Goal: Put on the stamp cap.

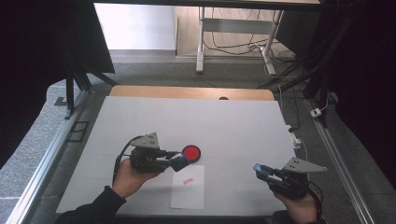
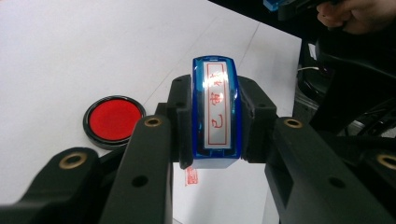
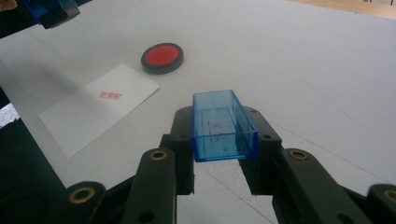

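**Operator:** While both hands hold level above the surface, what lies on it, largest item first?

**Inspector:** The white table cover [image 1: 224,126] spans the middle of the high view. On it, in the lower centre of that frame, lies a white paper sheet [image 1: 187,187] bearing a small red stamp mark [image 1: 187,181] near its upper edge. Just beyond the sheet's upper edge sits the round black ink pad [image 1: 191,152] with a red face, close to the sheet; whether they touch cannot be told.

**Operator:** State of the left gripper?

**Inspector:** The left gripper [image 1: 180,161] is at centre left of the high view, tip just beside the ink pad. In the left gripper view its jaws are clamped on the two sides of the blue stamp [image 2: 217,112], which stands at frame centre with its printing face toward the camera, red characters inside a red border. The stamp is clear of the table; the ink pad appears at the left of that view.

**Operator:** And the right gripper?

**Inspector:** The right gripper [image 1: 261,170] is at lower right of the high view, well apart from the sheet. Its jaws are clamped on a clear blue stamp cap [image 3: 223,126], open side up, at the centre of the right gripper view and held above the cover.
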Motion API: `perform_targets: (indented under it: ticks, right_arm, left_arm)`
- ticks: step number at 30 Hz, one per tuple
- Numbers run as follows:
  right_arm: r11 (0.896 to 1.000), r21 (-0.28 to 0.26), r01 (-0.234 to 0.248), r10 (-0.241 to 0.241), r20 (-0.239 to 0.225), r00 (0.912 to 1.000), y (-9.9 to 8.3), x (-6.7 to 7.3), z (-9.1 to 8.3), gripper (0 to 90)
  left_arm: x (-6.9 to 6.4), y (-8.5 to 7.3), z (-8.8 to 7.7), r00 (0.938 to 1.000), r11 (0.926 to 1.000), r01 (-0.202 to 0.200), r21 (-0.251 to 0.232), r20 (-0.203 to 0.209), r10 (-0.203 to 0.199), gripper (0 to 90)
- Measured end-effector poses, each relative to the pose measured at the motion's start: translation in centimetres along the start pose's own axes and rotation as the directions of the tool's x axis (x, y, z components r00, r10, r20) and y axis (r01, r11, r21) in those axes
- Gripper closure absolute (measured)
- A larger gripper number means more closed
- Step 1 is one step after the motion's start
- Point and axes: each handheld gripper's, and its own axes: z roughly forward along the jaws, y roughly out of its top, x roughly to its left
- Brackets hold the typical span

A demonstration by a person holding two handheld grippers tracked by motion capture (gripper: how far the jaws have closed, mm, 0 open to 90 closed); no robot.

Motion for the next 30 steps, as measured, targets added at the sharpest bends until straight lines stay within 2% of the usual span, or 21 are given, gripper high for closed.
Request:
perform_targets:
  ticks: [6, 15, 24, 30]
  right_arm:
    - [1.000, -0.007, 0.004, -0.004, -0.004, 1.0000, 0.2, 0.2, 0.1, 68.5]
    - [1.000, 0.003, 0.013, -0.013, -0.063, 0.9979, 0.7, 1.0, 0.9, 68.4]
    - [0.997, 0.021, 0.078, -0.075, -0.126, 0.9893, 1.4, 2.5, 2.3, 68.4]
    - [0.996, 0.030, 0.087, -0.080, -0.171, 0.9820, 1.9, 3.0, 3.2, 68.4]
  left_arm:
    - [0.0, 0.1, 0.0, 0.9999, 0.9999, -0.010, -0.002, 0.004, 0.010, 69.2]
    - [-0.2, 0.2, 0.0, 0.9996, 0.9997, -0.025, -0.004, 0.012, 0.025, 69.2]
    - [-0.2, 0.3, 0.0, 0.9991, 0.9993, -0.038, -0.005, 0.017, 0.038, 69.2]
    - [-0.2, 0.3, 0.0, 0.9988, 0.9990, -0.043, -0.007, 0.023, 0.043, 69.3]
